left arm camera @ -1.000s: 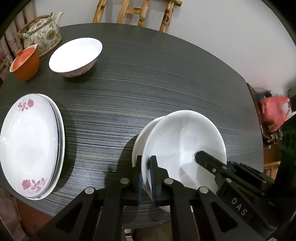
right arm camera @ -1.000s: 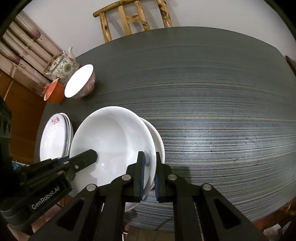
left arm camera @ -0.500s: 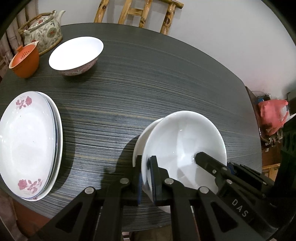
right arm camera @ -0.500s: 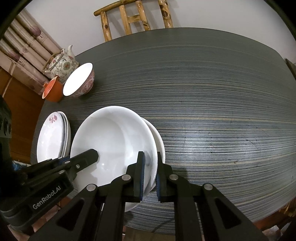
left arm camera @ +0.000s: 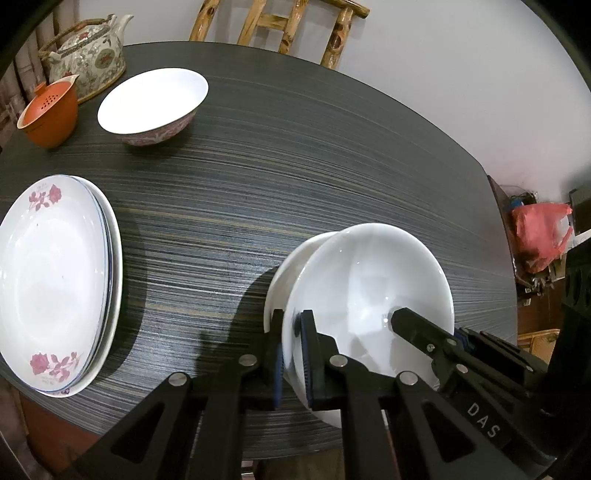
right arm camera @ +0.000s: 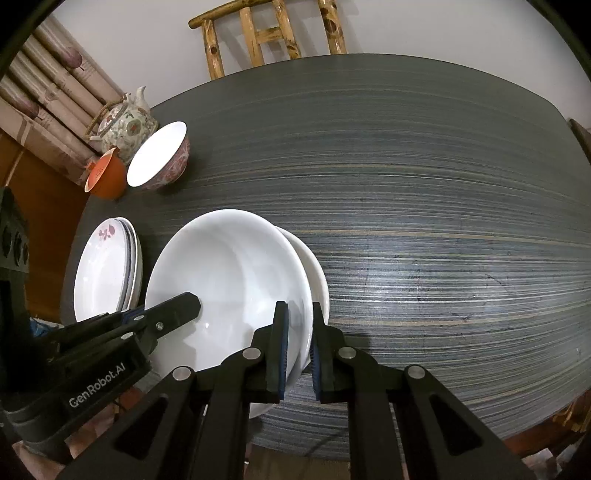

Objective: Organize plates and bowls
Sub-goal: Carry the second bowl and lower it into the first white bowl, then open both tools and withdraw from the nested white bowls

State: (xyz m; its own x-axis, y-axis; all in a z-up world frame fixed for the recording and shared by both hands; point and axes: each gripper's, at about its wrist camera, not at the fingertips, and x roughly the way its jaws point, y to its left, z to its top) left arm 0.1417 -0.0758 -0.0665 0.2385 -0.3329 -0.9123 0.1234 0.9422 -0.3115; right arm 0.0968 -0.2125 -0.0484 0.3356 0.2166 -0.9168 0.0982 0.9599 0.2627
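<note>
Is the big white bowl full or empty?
Empty. The big white bowl shows only a bare, shiny white inside, seen from both sides.

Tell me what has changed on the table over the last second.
Nothing visibly changed. The left gripper and the right gripper stay clamped on opposite rims of the large white bowl over the bowl beneath it. The plate stack and the patterned bowl are unmoved.

Both cams sit right on the grippers, looking steeply down over the fingers, super close to the white bowl. Left view faces it from the left, right view from the right. Both catch the plates, teapot and chair.
</note>
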